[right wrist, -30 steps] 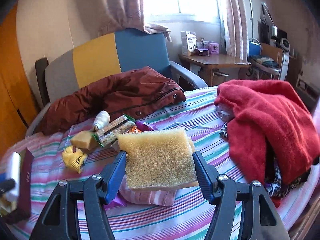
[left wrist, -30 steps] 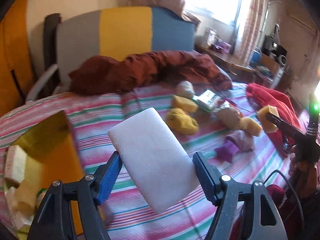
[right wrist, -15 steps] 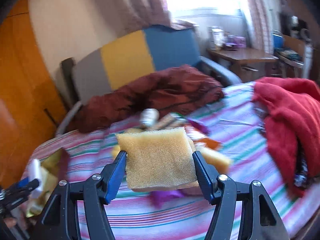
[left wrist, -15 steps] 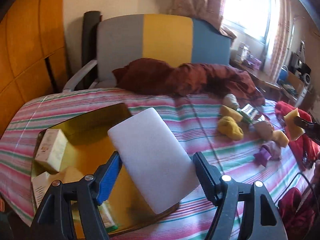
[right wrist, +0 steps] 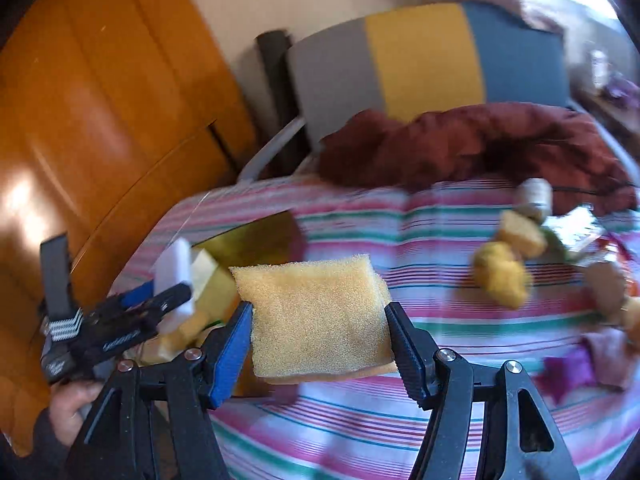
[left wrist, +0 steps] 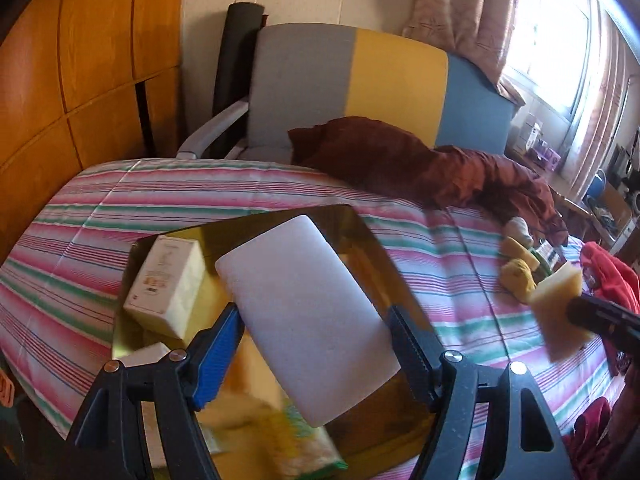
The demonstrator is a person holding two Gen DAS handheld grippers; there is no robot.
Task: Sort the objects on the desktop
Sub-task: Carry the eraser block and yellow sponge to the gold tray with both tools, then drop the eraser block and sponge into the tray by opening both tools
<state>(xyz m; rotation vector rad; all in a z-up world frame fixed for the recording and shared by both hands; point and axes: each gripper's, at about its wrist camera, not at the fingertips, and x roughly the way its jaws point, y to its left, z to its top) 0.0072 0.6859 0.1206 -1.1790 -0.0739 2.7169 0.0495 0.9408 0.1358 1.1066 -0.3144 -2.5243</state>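
- My left hand-held gripper (left wrist: pixel 314 354) clamps the white foam block (left wrist: pixel 304 316) by its long sides, above the gold tray (left wrist: pixel 360 236) on the striped tabletop (left wrist: pixel 120 200).
- My right hand-held gripper (right wrist: pixel 320 336) pinches the yellow sponge (right wrist: pixel 316 312), well short of the tray.
- Both look light, soft and squashy; I judge gentle side grips enough.

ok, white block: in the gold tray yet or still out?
Out. The left gripper holds the white block above the gold tray.
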